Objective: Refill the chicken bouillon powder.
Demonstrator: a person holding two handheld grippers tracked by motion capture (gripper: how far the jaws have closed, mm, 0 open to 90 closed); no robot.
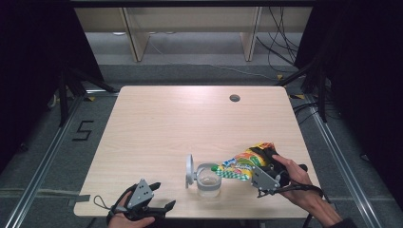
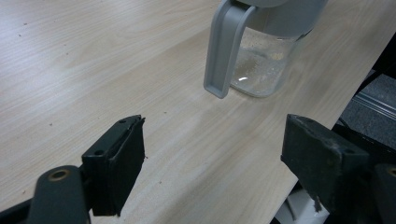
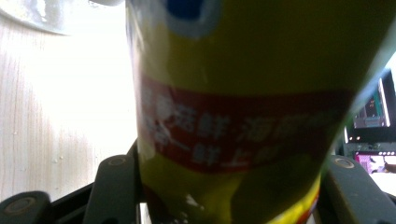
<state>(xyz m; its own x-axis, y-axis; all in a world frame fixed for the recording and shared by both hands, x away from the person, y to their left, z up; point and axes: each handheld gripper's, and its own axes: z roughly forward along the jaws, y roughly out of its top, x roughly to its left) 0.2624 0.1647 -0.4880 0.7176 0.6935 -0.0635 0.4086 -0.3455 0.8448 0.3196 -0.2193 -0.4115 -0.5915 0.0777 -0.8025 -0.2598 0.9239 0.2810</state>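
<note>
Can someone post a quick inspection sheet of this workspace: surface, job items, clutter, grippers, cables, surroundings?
Surface: light wooden table, with a round cable hole near the far edge.
Job's things: clear glass jar with its grey hinged lid flipped open, standing near the front edge; yellow printed snack bag, tilted with its mouth at the jar's rim.
Clutter: nothing seen.
Grippers: left gripper open, nothing between the jaws, at the front edge; right gripper shut on the snack bag.
Cables: black cable trailing from the right gripper; loose cables on the floor beyond the table.
Surroundings: grey carpet, dark curtains at both sides, pale furniture legs behind.
</note>
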